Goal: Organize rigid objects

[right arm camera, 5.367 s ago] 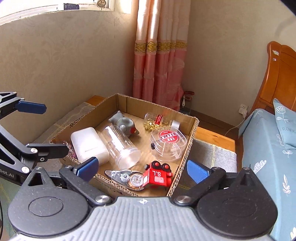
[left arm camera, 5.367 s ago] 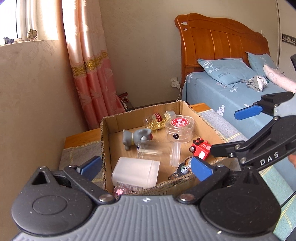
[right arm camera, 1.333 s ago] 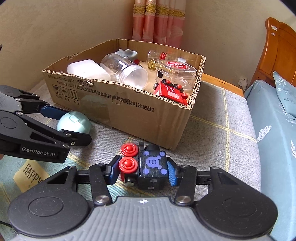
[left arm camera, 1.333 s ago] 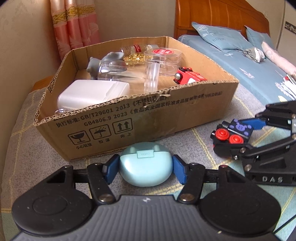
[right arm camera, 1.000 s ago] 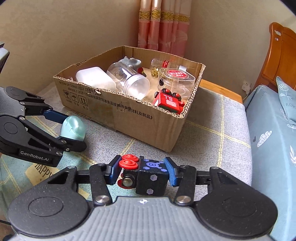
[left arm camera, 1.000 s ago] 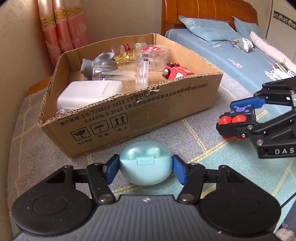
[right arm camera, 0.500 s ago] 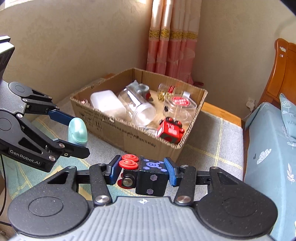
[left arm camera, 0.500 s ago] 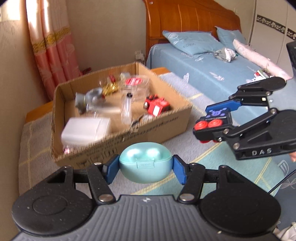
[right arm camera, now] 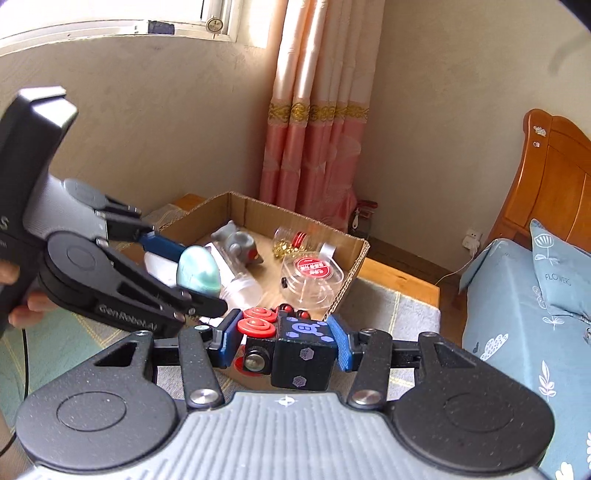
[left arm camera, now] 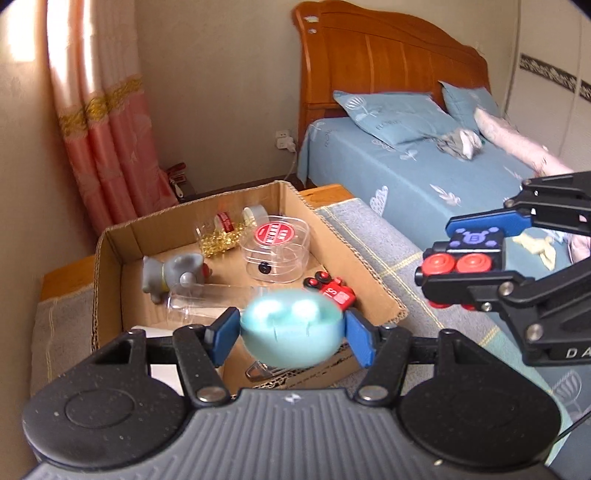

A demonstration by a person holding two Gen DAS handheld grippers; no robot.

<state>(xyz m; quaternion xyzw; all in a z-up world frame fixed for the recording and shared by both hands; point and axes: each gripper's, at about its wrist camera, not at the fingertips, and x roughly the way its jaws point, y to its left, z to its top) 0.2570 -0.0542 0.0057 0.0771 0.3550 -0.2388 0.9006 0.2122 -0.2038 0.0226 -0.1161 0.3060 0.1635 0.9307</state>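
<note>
- Your left gripper pinches a pale teal egg-shaped case between its blue pads, the case's long axis running across from pad to pad. It hangs in the air over the near edge of the cardboard box; the case is motion-blurred here.
- Your right gripper is clamped on a black toy block with purple markings and red round knobs. The knobs point toward its left pad, and the block's long axis lies across the fingers.
- That block sits in the air off the box's right side, above the grey checked cloth.
- Inside the box you have a grey toy animal, a clear jar lying on its side, a round clear tub with a red label, a red toy car near the right wall, and gold bits by the far wall.
- The box rests on the cloth-covered surface; beyond it are a pink curtain, a wooden headboard and a blue bed.
- Only the right wrist view shows your left hand on the grip, the window sill, and the teal case side-on; only the left view shows the pillows.
</note>
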